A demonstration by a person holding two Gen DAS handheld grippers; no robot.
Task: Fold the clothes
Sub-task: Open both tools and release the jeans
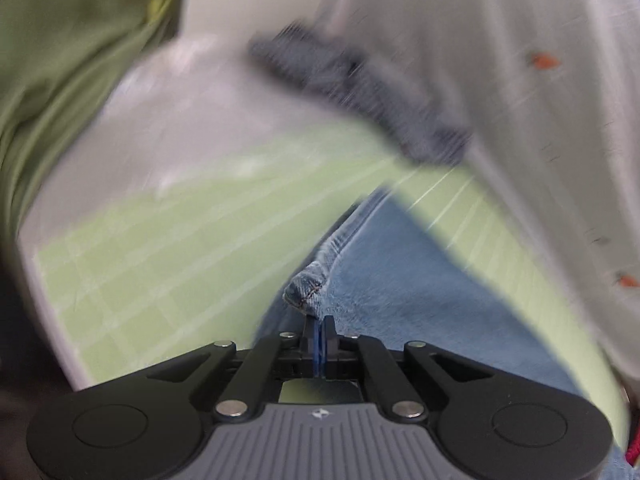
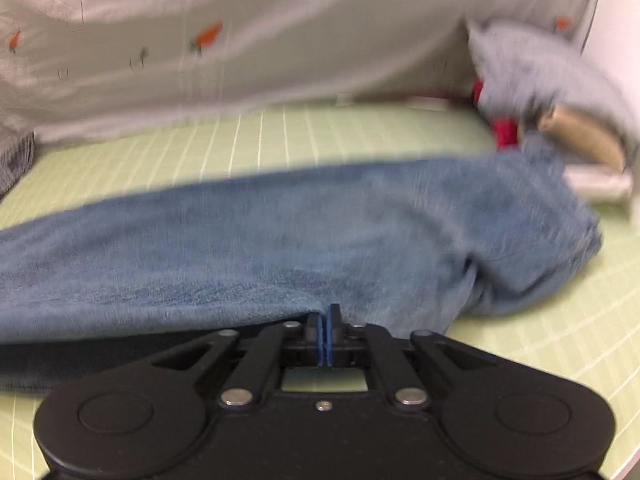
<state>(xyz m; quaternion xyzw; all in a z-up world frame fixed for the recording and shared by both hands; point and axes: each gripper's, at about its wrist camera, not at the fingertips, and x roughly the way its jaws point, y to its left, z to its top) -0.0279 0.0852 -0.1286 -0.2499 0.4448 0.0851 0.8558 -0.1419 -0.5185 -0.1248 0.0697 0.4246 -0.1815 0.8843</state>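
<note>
A pair of light blue denim jeans point(image 2: 304, 240) lies across a pale green cutting mat with a white grid point(image 2: 280, 140), stretched from nine o'clock to three o'clock in the right wrist view. In the left wrist view the jeans point(image 1: 400, 280) run from six o'clock up toward twelve, a stitched seam corner just ahead of the fingertips. The left gripper point(image 1: 319, 328) has its blue pads pressed together on a fold of the denim at that seam. The right gripper point(image 2: 324, 320) is likewise pinched closed at the near edge of the jeans; the cloth seems caught between the pads, though blur makes that uncertain. Beyond the jeans, at twelve o'clock, a pale grey cloth printed with small orange motifs point(image 2: 280, 40) is heaped. At two o'clock sits a grey-blue bundled garment point(image 2: 532, 68).
</note>
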